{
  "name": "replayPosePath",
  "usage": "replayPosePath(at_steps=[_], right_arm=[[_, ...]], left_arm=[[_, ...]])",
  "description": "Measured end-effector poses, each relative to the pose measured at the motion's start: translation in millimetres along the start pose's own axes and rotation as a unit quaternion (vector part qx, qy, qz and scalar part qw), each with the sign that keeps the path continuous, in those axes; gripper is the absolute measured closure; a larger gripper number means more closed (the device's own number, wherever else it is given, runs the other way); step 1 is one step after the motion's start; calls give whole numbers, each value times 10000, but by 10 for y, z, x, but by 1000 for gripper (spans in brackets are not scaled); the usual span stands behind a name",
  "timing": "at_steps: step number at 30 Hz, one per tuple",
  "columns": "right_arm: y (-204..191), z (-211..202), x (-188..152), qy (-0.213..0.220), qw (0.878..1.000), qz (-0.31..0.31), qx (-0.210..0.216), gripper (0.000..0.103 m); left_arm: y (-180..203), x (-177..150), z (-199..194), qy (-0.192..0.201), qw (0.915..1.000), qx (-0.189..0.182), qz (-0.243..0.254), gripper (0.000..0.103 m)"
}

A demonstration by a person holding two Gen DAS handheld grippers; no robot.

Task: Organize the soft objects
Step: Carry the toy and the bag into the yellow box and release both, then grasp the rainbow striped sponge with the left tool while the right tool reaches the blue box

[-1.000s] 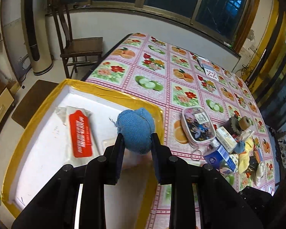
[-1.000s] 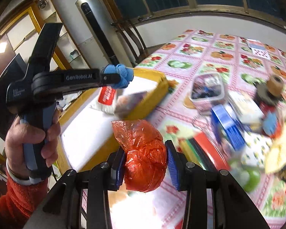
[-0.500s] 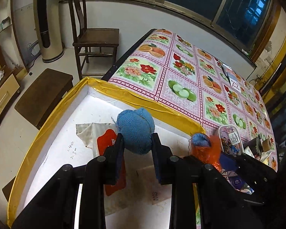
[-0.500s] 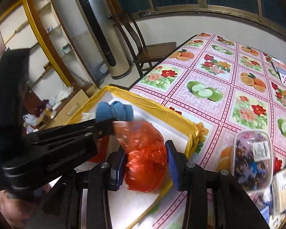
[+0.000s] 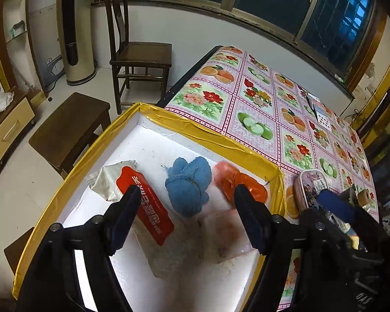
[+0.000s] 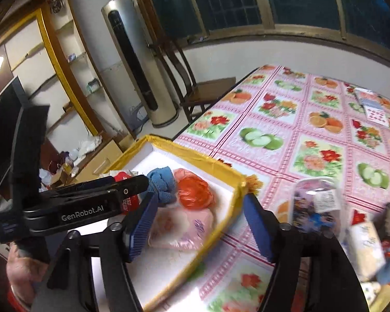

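Note:
A blue cloth ball (image 5: 188,186) lies inside the white foam box with a yellow taped rim (image 5: 210,130). An orange plastic bag bundle (image 5: 238,182) rests beside it on the right. My left gripper (image 5: 186,205) hangs open just above the blue ball, touching nothing. My right gripper (image 6: 200,218) is open too, over the box's right rim (image 6: 236,197), with the orange bundle (image 6: 195,191) and blue ball (image 6: 162,184) lying beyond it. A red and white wipes pack (image 5: 143,202) and a pink soft pack (image 6: 182,225) also lie in the box.
The flowered tablecloth (image 5: 260,114) stretches to the right of the box. A clear pencil case (image 6: 316,204) and several small items crowd the table's near right. A wooden chair (image 5: 140,59) and low stool (image 5: 70,127) stand left of the table. A hand (image 6: 23,267) holds the left gripper.
Both grippers have opened. The blue ball and the orange bundle have dropped from the fingers into the box, and the right gripper has drawn back to the right.

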State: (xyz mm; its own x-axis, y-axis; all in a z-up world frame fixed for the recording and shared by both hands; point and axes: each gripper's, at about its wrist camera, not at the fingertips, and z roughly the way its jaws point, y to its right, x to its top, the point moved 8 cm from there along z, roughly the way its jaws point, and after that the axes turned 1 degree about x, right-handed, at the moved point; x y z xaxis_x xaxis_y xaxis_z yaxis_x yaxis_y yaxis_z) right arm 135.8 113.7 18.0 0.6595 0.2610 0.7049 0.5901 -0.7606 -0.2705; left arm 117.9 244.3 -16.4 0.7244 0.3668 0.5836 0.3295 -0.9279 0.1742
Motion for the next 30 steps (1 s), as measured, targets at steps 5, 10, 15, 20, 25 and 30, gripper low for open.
replayPosePath(at_steps=[5,10,15,20,25,30], right_arm=[[404,-745,-224,306,9994,84,-164,19],[927,-1237,-703,325,9972,550,-390,19],[1367,-1529,-1200,318,9904,1280,-407,19],[1643,-1667,-1528,265,9843,1693,-429,19],[1664,-1708,-1631,237,9838,1734,-382,19],[1469,-1573,-1567,85,9884,1512,-91,19]], left_arm=[[366,-172,-364,252,9983,-384,371,23],[911,-477,-532,199,9929,-814,850,23],[1420,-826,-476,62,9833,-796,1638,23],[1845,-1178,-328,-156,9602,-999,2603,23],[2031,-1344,-269,-289,9480,-1143,2957,23],[1917,-1403,-154,-708,9578,-1082,2567,23]])
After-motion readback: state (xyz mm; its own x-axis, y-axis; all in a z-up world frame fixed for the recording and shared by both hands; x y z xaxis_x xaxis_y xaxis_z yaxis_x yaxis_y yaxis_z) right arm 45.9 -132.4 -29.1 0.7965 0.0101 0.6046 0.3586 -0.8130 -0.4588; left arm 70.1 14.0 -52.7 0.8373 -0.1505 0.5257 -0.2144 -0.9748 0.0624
